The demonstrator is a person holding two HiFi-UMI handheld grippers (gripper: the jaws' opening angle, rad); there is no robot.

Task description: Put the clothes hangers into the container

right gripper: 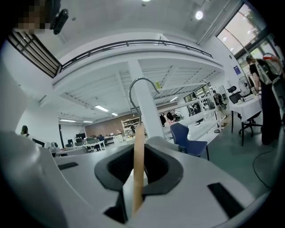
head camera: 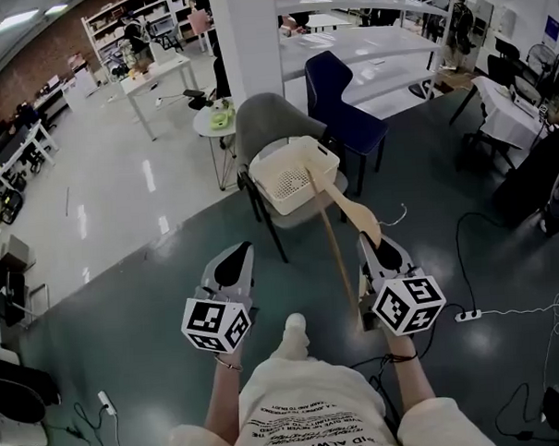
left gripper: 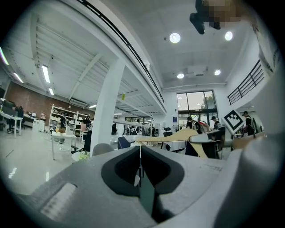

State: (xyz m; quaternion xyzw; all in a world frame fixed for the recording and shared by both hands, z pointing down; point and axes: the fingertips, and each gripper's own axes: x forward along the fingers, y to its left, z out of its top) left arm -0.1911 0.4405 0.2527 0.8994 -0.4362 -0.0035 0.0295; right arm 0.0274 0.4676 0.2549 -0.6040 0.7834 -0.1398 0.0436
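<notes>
Right gripper (head camera: 378,245) clamped a hanger (head camera: 339,201), its tip over the rim of the basket (head camera: 287,187) on a chair (head camera: 275,116); left gripper (head camera: 233,261) closed, empty. Shirt (head camera: 306,410) print read "ALWAYS"; open floor (head camera: 153,288) alongside.

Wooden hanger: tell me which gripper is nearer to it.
Right. The right gripper has its jaws shut on the wooden hanger, gripping its lower part. The left gripper, jaws together and empty, stands apart to the hanger's left, not touching it.

At lower left of centre, left tongs (head camera: 233,258) held level, jaws pressed together; at lower right of centre, right tongs (head camera: 377,246) level, clamped on wooden hanger (head camera: 338,204).
</notes>
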